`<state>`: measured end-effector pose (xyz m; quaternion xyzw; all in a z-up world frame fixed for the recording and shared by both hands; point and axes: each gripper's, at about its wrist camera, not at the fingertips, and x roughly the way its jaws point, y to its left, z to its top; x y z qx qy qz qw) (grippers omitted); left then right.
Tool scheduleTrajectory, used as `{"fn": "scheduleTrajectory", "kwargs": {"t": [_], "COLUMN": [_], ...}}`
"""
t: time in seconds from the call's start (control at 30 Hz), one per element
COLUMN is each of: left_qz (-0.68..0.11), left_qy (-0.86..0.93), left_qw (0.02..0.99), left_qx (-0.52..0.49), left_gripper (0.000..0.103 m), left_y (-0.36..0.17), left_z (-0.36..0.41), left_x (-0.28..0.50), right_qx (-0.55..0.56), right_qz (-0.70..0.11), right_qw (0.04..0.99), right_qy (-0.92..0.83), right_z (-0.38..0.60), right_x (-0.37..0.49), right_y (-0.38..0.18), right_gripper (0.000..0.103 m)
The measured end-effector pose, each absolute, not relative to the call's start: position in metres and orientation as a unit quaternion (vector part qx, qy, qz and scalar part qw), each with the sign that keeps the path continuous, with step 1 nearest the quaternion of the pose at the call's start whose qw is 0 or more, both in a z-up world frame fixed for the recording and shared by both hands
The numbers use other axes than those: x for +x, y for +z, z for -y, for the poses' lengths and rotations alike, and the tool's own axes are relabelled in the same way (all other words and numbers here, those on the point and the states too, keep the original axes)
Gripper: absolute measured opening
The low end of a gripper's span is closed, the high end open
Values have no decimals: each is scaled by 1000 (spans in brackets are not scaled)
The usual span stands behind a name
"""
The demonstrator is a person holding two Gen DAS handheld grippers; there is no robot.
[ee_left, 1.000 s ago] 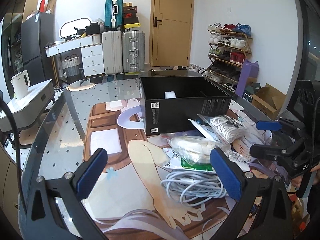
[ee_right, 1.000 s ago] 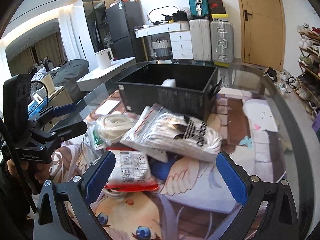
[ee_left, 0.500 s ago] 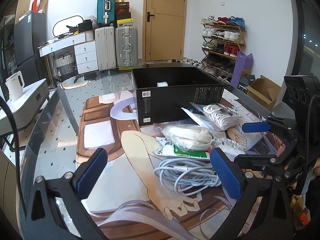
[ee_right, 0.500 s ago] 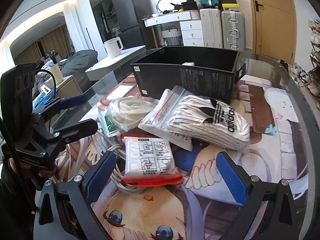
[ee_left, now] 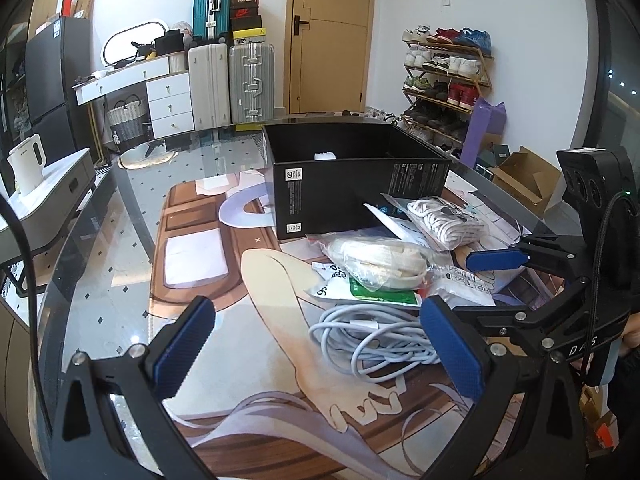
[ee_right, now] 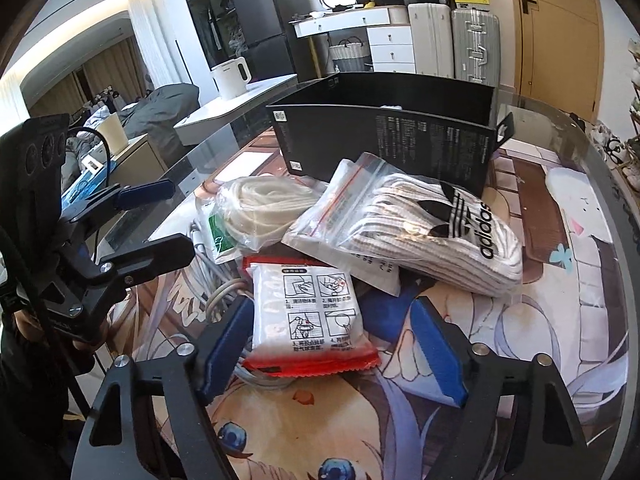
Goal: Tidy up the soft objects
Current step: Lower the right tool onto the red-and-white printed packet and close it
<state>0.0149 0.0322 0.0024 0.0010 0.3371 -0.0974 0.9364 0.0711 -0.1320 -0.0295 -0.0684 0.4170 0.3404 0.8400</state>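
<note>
Soft stuff sits piled at the centre of the glass table, on an anime-print mat. Lower centre of the right wrist view, a red-edged white packet with printed instruction panels lies between the right gripper's blue pads. Those jaws are closing in on it; the left pad looks right up against the packet's edge, while the right pad still has a gap, so no real squeeze yet. Just above, a zip bag of striped adidas socks leans toward the black box, with a bagged cream bundle to its left over a green-and-white pouch. A pale coiled cable lies below the pile in the left wrist view. The left gripper hangs at the bottom of that frame, jaws wide apart, nothing between them but mat and the cable's edge.
</note>
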Motion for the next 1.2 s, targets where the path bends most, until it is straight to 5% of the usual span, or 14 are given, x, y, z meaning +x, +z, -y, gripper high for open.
{"fn": "scheduleTrajectory", "kwargs": {"t": [0.47,1.2], "left_qz": [-340,-356], "left_qy": [-97,-136], "left_qw": [935,924], "left_qx": [-2,19], "left_gripper": [103,103], "left_y": [1,6], "left_z": [-33,4], "left_x": [16,53], "right_qx": [-73,-37], "right_qz": [-399,-355], "right_qw": [832,870], "right_qy": [379,341], "right_z": [129,186], "right_x": [56,42], "right_y": [-27,-1], "right_gripper": [48,47]}}
